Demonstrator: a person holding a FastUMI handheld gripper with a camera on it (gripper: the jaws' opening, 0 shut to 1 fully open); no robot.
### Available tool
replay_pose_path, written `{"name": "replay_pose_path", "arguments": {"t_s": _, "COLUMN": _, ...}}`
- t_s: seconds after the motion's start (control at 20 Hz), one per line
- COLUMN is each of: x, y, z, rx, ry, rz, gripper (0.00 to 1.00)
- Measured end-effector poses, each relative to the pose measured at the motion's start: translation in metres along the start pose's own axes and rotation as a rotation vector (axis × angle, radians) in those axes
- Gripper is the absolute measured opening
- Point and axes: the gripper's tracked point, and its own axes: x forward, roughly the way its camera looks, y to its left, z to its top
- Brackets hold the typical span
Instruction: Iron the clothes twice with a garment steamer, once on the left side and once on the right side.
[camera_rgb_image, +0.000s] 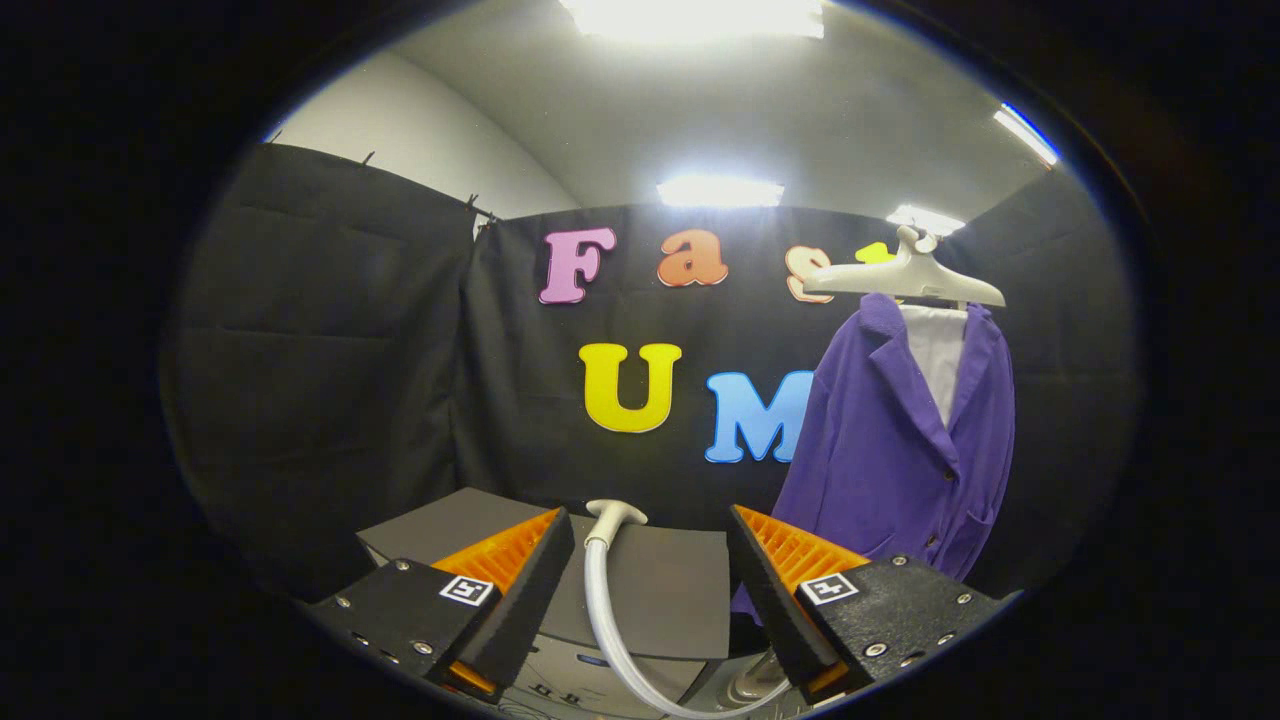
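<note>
The gripper (650, 590) is open, holding nothing. Between its fingers rises the steamer head (612, 517) on a soft hose (606, 620); probably light, best held by its neck. The jacket (900, 450) hangs far right.

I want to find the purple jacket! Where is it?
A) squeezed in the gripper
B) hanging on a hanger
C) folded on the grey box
B: the jacket hangs from a hanger, beyond the open gripper, whose fingers hold nothing.

Purple jacket (900, 450) hangs on hanger; steamer head (613, 517) lies between fingers.
</note>
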Motion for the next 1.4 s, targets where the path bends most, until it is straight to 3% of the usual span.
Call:
{"name": "replay_pose_path", "arguments": {"t_s": 0.45, "x": 0.176, "y": 0.051, "z": -0.062, "rx": 0.047, "ry": 0.227, "rz": 0.025, "gripper": 0.95}}
{"name": "replay_pose_path", "arguments": {"t_s": 0.7, "x": 0.235, "y": 0.057, "z": -0.098, "rx": 0.162, "ry": 0.394, "rz": -0.053, "gripper": 0.95}}
{"name": "replay_pose_path", "arguments": {"t_s": 1.0, "x": 0.268, "y": 0.064, "z": -0.148, "rx": 0.328, "ry": 0.667, "rz": -0.128, "gripper": 0.93}}
{"name": "replay_pose_path", "arguments": {"t_s": 1.2, "x": 0.271, "y": 0.059, "z": -0.174, "rx": 0.409, "ry": 0.770, "rz": -0.145, "gripper": 0.90}}
{"name": "replay_pose_path", "arguments": {"t_s": 1.4, "x": 0.271, "y": 0.072, "z": -0.181, "rx": 0.504, "ry": 0.771, "rz": -0.125, "gripper": 0.75}}
